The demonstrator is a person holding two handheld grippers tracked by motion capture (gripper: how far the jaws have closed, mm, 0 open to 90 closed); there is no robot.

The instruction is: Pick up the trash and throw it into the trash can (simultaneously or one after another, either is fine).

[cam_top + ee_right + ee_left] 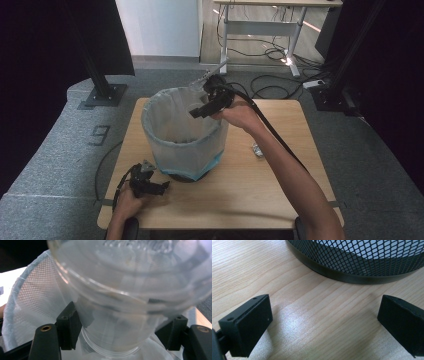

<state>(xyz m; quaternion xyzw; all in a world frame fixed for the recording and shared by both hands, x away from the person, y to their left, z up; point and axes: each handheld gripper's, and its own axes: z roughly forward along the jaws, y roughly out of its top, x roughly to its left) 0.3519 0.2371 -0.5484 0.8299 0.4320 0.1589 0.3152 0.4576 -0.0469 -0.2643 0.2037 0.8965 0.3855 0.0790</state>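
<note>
A black wire-mesh bin (182, 145) lined with a pale bag stands on the wooden table (250, 190), left of centre. My right gripper (199, 111) hangs over the bin's far right rim, shut on a clear plastic cup (120, 297). In the right gripper view its black pads (68, 326) press on the cup's lower sides, with the bag liner (32, 297) behind. My left gripper (162, 186) lies on the table in front of the bin. It is open, with bare wood between its fingers (249, 325) and the bin's mesh base (352, 262) just ahead.
A small crumpled scrap (257, 150) lies on the table to the right of the bin. Grey floor surrounds the table. Black stand posts (102, 85) rise at the back left and right, and a desk with cables (270, 50) stands further back.
</note>
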